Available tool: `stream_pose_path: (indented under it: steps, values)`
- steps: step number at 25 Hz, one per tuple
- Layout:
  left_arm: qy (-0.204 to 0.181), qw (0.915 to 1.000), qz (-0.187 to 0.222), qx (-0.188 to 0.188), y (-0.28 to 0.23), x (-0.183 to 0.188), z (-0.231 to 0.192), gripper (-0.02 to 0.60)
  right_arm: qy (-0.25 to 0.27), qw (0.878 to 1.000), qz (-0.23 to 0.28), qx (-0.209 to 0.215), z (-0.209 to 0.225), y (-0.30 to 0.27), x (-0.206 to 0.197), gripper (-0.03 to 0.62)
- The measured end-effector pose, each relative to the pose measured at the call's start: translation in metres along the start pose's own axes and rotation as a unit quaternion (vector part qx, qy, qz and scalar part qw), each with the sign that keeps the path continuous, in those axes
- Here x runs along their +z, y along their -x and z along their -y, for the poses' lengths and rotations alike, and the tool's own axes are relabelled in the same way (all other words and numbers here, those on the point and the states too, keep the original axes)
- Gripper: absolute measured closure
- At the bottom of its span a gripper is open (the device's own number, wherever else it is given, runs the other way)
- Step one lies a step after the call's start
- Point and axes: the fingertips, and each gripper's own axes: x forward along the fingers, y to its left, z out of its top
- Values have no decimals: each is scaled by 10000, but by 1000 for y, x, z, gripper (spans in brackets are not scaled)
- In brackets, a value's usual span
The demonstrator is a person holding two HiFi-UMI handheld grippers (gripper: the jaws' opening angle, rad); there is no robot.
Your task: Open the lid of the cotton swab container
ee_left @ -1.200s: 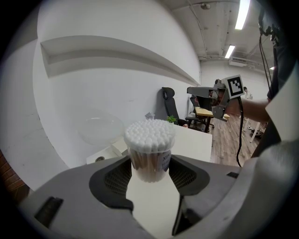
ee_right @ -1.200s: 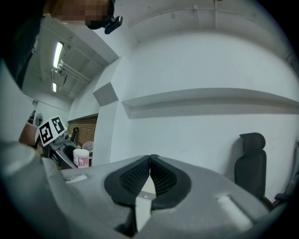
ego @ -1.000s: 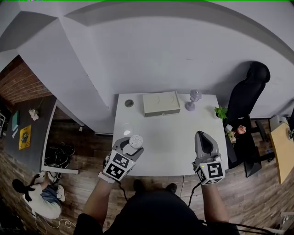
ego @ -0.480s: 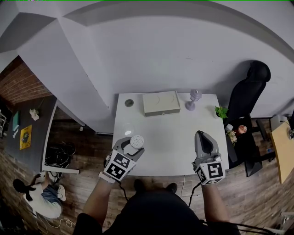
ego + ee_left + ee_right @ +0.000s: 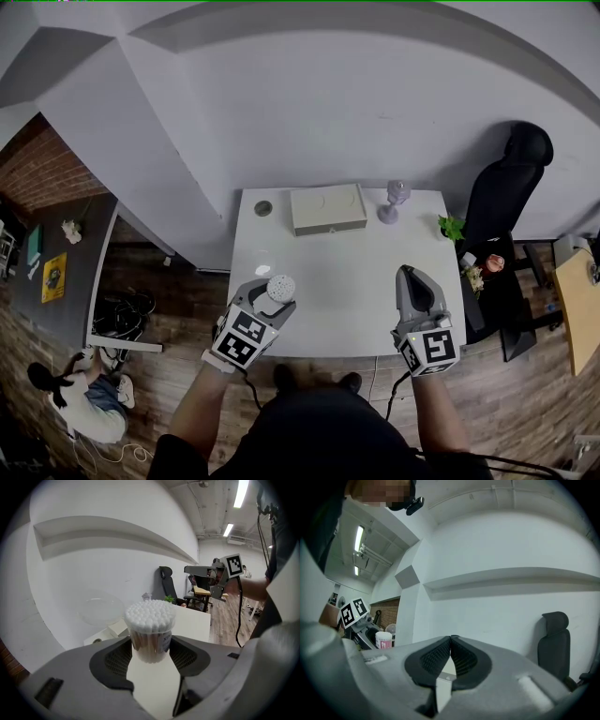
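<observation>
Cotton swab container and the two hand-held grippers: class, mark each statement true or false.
1. The left hand-held gripper grips the cotton swab container. True.
2. A lid covers the swabs. False: the swab tips stand bare on top.
3. The right hand-held gripper has its jaws wide apart. False: they are together, with nothing between them.
4. A flat box lies at the far side of the table. True.

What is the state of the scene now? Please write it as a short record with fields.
left hand-held gripper: shut on cotton swab container, held upright
container top: uncovered, swab tips exposed
clear lid: lies apart on white table
right hand-held gripper: shut, empty
</observation>
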Motion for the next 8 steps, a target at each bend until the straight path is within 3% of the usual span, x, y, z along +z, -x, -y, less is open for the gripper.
stream_pose_path:
  steps: [8]
  values:
    - [-4, 10000, -29, -26, -4, 6, 15, 334, 53, 9999, 3, 146, 1, 6, 1, 594]
